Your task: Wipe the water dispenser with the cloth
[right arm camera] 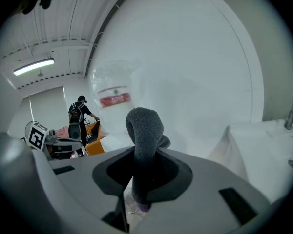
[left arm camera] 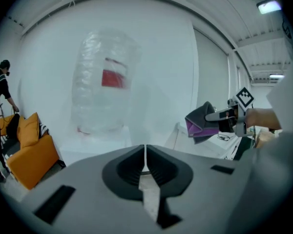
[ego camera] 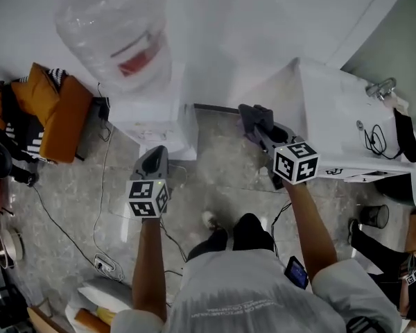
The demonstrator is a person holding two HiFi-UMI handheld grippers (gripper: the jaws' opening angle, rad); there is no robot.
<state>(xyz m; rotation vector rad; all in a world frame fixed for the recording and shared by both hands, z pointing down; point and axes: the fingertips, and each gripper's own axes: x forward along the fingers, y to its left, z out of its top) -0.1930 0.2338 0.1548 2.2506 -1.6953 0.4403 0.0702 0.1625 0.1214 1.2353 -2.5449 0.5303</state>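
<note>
The orange chair [ego camera: 52,106] stands just beside the water dispenser [ego camera: 156,123] and closes off its left flank. The left gripper [ego camera: 154,157] hovers before the dispenser front, jaws pressed together on nothing, probably kept free for steadying. The right gripper [ego camera: 267,139] pinches the cloth [ego camera: 253,116], folded upward clear of the floor, ready for contact. Open floor separates cloth and dispenser. The white counter [ego camera: 333,103] bounds the right.

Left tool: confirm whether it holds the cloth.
No, the left tool is shut on nothing; the cloth sits clamped in the right tool.
</note>
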